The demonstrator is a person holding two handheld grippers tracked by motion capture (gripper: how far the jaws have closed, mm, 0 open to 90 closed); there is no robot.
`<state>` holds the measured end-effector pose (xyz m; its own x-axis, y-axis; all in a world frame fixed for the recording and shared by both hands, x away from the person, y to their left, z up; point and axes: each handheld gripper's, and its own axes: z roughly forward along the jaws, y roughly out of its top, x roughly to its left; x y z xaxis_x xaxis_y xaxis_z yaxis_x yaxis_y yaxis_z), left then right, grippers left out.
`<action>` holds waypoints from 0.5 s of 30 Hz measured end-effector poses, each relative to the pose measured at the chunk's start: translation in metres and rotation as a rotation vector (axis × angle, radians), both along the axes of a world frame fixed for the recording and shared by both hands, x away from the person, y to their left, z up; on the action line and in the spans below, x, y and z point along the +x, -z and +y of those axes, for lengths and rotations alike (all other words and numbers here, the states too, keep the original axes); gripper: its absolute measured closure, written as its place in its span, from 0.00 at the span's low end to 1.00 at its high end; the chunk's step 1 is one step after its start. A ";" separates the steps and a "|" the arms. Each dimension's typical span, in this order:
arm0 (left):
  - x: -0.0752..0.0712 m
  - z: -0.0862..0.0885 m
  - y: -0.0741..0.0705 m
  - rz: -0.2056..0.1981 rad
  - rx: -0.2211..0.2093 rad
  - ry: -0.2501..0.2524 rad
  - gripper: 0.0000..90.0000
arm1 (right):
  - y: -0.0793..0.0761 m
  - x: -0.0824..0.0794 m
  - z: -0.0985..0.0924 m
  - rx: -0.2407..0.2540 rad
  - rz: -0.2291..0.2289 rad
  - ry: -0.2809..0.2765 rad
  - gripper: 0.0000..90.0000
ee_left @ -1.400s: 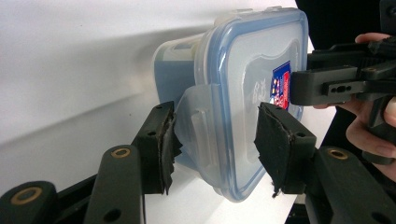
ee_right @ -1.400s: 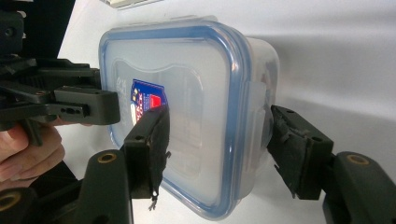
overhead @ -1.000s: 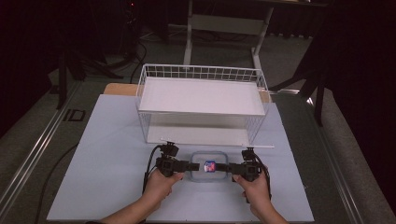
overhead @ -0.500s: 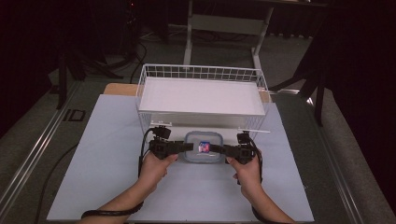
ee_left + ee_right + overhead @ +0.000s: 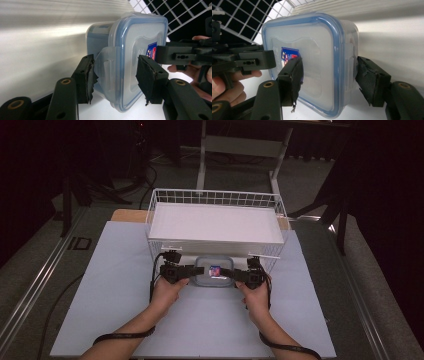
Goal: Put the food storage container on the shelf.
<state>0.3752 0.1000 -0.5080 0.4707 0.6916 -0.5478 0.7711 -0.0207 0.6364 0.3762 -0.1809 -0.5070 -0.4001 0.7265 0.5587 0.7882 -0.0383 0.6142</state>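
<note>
The plastic container (image 5: 213,273) sat on the table mat just in front of the wire basket (image 5: 216,200), at the basket's near edge. The left gripper (image 5: 190,270) pinched its left end and the right gripper (image 5: 232,274) its right end, each with one jaw on the lid and one underneath. Its long axis ran between the two hands, equally near both. It may have been slightly lifted; I could not tell.

The wire basket (image 5: 216,220) blocks the way ahead; the blue mat (image 5: 100,295) lies open at both sides.
</note>
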 end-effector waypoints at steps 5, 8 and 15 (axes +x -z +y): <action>0.004 0.004 0.006 -0.021 -0.021 -0.018 0.55 | 0.003 0.007 0.005 -0.005 0.002 0.009 0.43; 0.007 0.003 0.003 -0.038 -0.014 -0.017 0.55 | 0.000 0.010 0.006 -0.017 -0.014 0.010 0.43; 0.009 0.005 0.010 -0.065 -0.057 -0.012 0.54 | 0.001 0.012 0.005 0.007 -0.021 0.049 0.42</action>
